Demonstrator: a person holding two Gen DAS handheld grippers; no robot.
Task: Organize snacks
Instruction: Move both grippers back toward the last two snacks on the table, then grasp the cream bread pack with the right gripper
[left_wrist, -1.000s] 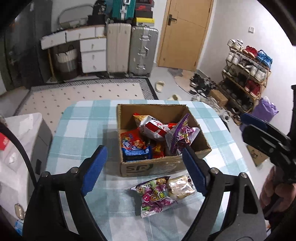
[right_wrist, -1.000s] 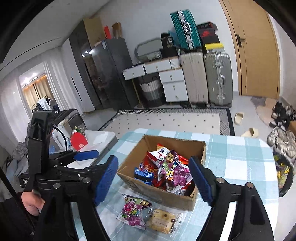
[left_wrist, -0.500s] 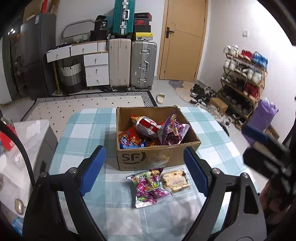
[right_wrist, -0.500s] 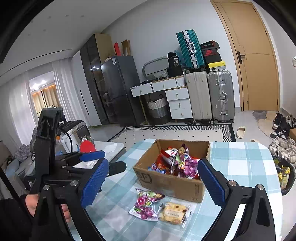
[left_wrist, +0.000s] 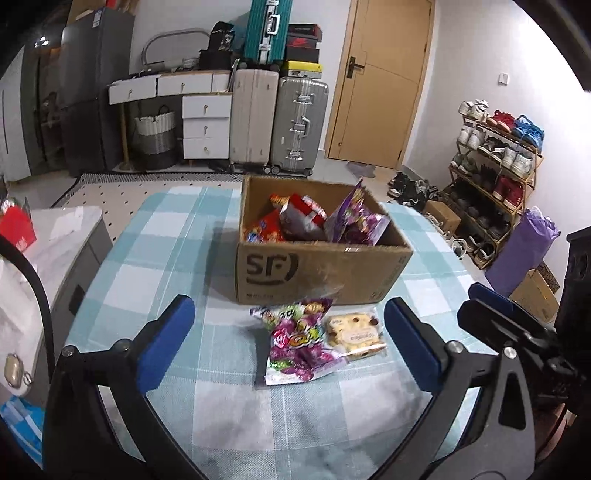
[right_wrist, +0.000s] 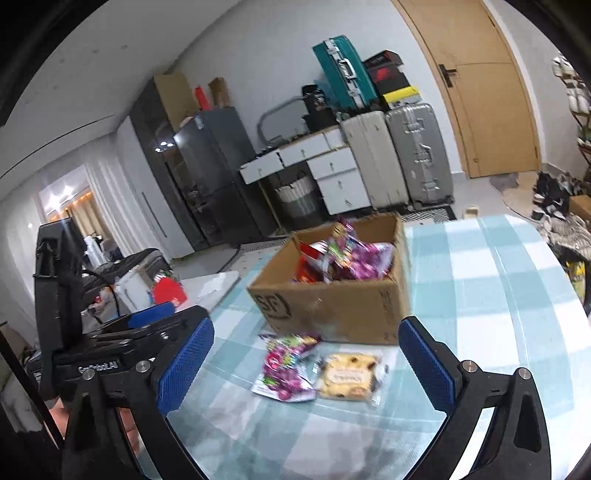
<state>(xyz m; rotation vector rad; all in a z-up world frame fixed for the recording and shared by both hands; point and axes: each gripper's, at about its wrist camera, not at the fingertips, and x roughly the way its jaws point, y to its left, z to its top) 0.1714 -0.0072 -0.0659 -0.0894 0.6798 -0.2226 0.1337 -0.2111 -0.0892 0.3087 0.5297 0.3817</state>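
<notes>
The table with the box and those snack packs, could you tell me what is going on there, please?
A person holds a claw in each hand over the checked table. The box already holds several snacks; a purple candy bag and a cookie pack lie on the cloth in front of it. The left claw and right claw have just been opening and now stand wide, empty, aimed at those two packs.

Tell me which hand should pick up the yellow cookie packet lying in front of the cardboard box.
Probably the right. In its view the yellow cookie packet lies between its open blue fingers. In the left view the packet sits beside the far finger, and the purple candy bag is more central. Both grippers are open and empty.
</notes>
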